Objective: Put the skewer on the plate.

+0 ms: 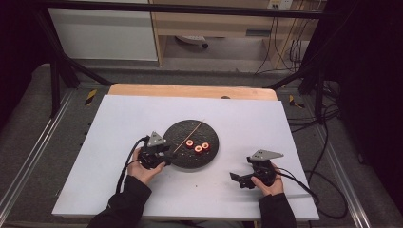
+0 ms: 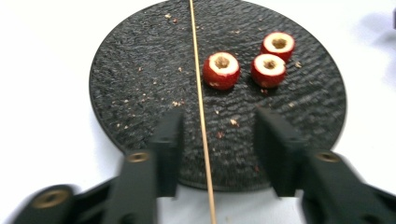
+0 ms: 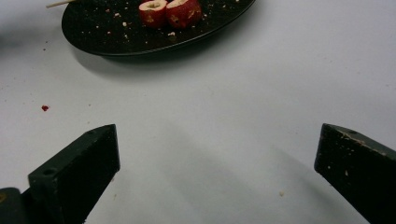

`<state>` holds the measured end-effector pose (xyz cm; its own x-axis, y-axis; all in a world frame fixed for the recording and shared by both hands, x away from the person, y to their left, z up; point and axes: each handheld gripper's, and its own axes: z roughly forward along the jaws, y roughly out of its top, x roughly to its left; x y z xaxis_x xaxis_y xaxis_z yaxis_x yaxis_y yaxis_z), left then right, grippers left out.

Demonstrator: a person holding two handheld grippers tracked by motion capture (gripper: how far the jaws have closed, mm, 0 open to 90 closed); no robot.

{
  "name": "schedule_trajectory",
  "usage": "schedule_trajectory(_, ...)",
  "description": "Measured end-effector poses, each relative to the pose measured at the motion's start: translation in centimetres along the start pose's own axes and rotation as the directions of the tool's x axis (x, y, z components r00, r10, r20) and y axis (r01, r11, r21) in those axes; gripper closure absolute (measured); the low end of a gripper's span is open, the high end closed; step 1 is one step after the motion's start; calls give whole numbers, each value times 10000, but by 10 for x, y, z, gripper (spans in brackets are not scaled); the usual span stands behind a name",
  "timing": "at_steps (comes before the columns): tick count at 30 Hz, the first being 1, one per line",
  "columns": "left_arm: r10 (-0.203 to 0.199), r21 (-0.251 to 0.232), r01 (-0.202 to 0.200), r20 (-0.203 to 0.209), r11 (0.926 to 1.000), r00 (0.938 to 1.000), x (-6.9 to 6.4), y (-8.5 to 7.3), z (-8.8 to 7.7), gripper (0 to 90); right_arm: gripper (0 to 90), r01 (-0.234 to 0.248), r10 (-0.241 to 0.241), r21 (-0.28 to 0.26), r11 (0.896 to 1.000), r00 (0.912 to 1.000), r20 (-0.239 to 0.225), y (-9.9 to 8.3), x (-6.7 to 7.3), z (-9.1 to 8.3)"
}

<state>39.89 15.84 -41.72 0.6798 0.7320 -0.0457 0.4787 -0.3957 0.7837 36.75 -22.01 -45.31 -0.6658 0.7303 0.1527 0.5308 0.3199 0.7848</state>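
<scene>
"What did you see from up high?"

"A black plate (image 1: 183, 159) sat in the middle of the white table (image 1: 119, 123). A thin stick (image 1: 190, 136) lay across it, and three red fruit pieces (image 1: 197, 146) sat at three o'clock from the stick. The left gripper (image 1: 167, 153) was at the plate's nine o'clock edge. The right gripper (image 1: 234, 176) waited well apart, at five o'clock."

"And from the left gripper?"

"Its jaws stood apart, the stick (image 2: 201, 116) between them, not squeezed."

"From the right one?"

"Jaws wide apart over bare table. The plate (image 3: 93, 32) was at eleven o'clock."
</scene>
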Motion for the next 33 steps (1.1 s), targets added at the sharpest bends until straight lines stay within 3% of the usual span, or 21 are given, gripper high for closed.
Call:
schedule_trajectory(6, 254, -120, -251, 297, 9996, 9992, 8, -13, -17, 263, 9, -5, 6, -53, 10000, 10000, 45, 0, -2, -1)
schedule_trajectory(13, 392, 22, -393, 260, 9992, 9989, 18, -38, -34, 108, 7, -65, 65, -75, 10000, 10000, 26, -1, -3, -2)
schedule_trajectory(16, 380, 97, -381, 136, 9992, 9992, 23, -51, -39, 71, 6, -103, 103, -24, 9999, 9999, 24, -1, -2, -2)
schedule_trajectory(21, -2, 55, 2, 1, 10000, 10000, 34, -70, -49, 54, 6, -24, 24, 19, 10000, 10000, 70, -2, -2, -1)
schedule_trajectory(33, -143, -74, 144, 34, 9999, 9999, 43, -90, -60, 55, 6, -5, 6, 175, 9998, 10000, -47, -3, -1, 1)
